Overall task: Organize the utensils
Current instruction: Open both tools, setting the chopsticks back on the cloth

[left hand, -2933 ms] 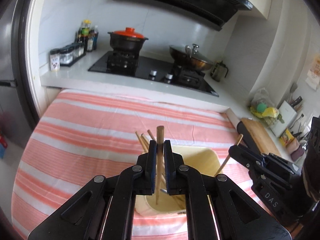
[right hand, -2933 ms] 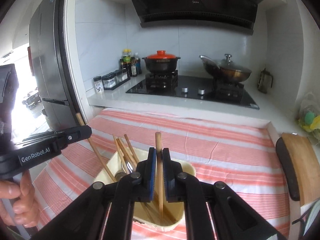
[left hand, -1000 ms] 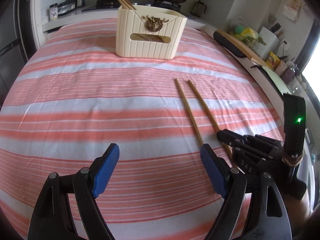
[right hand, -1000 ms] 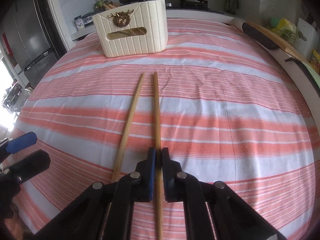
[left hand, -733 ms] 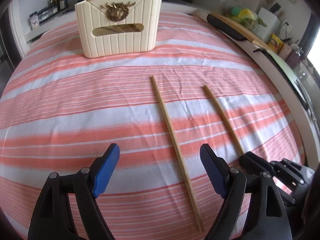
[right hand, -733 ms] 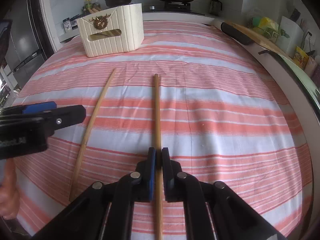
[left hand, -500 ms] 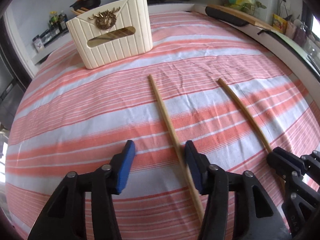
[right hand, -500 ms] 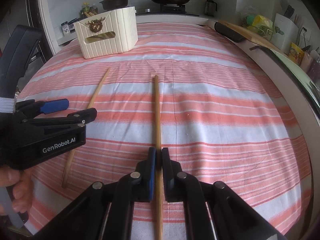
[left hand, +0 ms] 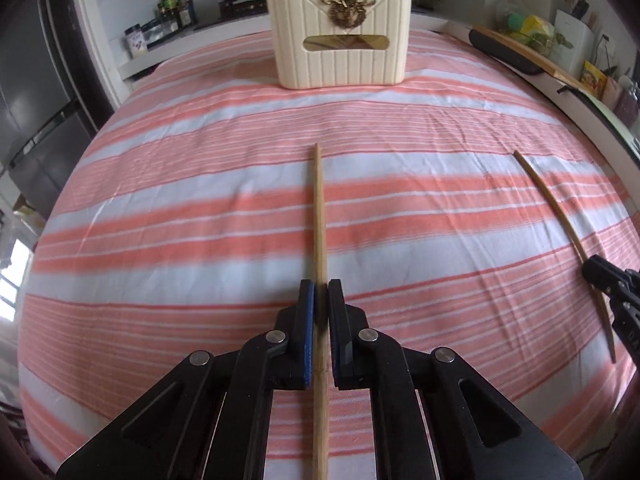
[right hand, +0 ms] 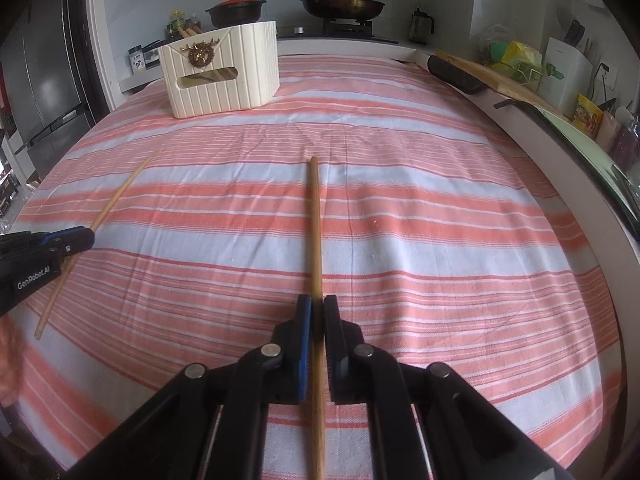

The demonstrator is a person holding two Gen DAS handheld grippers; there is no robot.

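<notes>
left gripper (left hand: 319, 300): jaws clamped on 1 long thin wooden chopstick (left hand: 319, 216), gripped near its thick end; tip points toward the holder, rest of stick lies low over the cloth.
right gripper (right hand: 317, 312): jaws together on the 2nd wooden chopstick (right hand: 315, 224), same style of grip, far from the tip.
holder: cream ribbed plastic utensil box (left hand: 340, 40) with gold emblem, at far edge of the pink-and-white striped tablecloth (left hand: 180, 200), well apart from both grippers; more chopsticks already stick out of it.
risk 1: sticks held near 1 end, so long free length could pivot or slip in the pads on lifting.
risk 2: tip may drag and snag the cloth if raised too flat.
risk 3: 2 grippers heading to 1 box opening could collide or knock the box.
risk 4: tip may miss the rim and push the light box over.
</notes>
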